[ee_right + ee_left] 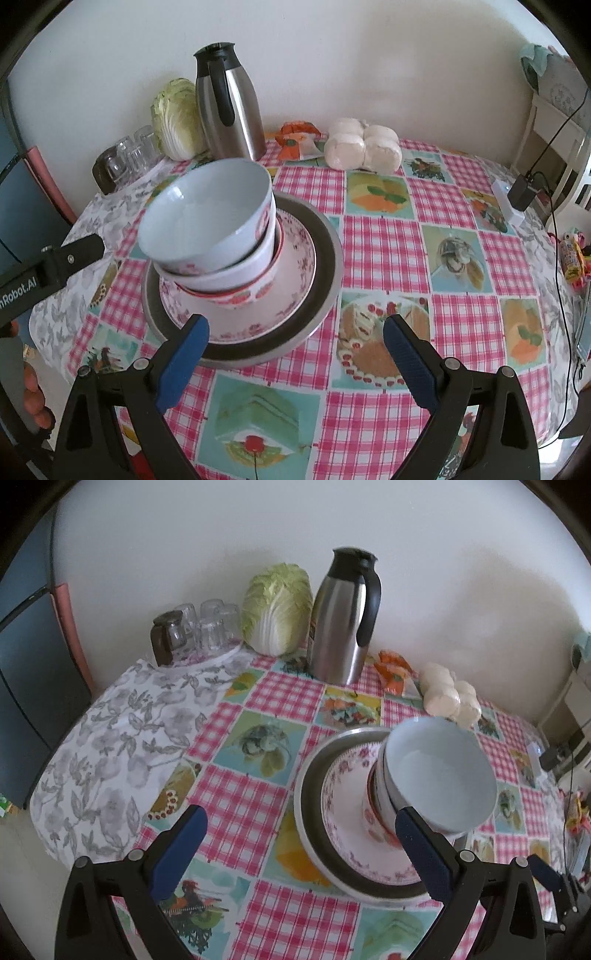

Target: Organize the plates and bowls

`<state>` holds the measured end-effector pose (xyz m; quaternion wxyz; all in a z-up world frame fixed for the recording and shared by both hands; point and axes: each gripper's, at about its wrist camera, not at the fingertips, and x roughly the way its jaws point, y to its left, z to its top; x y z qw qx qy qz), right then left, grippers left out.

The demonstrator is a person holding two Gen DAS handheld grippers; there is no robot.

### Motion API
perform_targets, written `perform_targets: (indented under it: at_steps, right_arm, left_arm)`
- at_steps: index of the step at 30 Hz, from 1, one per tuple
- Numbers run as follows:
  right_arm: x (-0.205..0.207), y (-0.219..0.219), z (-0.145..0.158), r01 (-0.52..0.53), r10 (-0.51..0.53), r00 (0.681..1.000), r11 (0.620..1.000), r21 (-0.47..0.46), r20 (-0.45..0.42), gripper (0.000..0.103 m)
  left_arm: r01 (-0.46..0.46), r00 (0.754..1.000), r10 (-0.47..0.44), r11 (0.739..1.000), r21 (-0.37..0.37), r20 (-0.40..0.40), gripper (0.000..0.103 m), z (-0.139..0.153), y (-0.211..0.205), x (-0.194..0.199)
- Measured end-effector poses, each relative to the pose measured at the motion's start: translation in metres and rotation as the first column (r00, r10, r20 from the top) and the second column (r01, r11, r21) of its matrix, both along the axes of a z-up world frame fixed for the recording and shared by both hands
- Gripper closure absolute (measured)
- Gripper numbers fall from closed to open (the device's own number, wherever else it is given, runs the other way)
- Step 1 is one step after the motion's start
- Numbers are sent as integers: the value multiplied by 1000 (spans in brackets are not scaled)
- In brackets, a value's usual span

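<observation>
A stack stands on the checked tablecloth: a metal plate at the bottom, a floral plate on it, then nested bowls. The top bowl, white inside, sits tilted in the one below. My left gripper is open, and its right finger is close beside the bowls. My right gripper is open just in front of the stack, holding nothing. In the right wrist view the left gripper shows at the stack's left.
Along the back wall stand a steel thermos jug, a cabbage, upturned glasses, an orange packet and a bag of white buns. A cable and black adaptor lie at the right. A hand shows lower left.
</observation>
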<state>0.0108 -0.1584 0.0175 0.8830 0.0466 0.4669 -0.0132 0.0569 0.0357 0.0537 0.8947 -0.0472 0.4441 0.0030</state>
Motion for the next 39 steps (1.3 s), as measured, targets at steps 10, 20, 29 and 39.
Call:
perform_targets:
  at_steps: [10,20,29,39]
  right_arm:
    - [-4,5,-22,-11,9,998,999,-33,-60,7]
    - [-6,5,-35,-9,4,994,999,-49,-109,7]
    - [-6,3,-36,4,-10,992,999,-49,-122,7]
    - [-4,-1,-40,21,-29,989,998,-56,-142,7]
  left_arm:
    - [21,997,-14,996,88,-77,0,-26,-6,-12]
    - [60,984,-28,982,180,-175,0,-53,-15,-16]
    - [81,974,-40,980,179,-224,0,-64,-14,-14]
    - [79,965,-40,987,142,-257,0,-70,-7,-12]
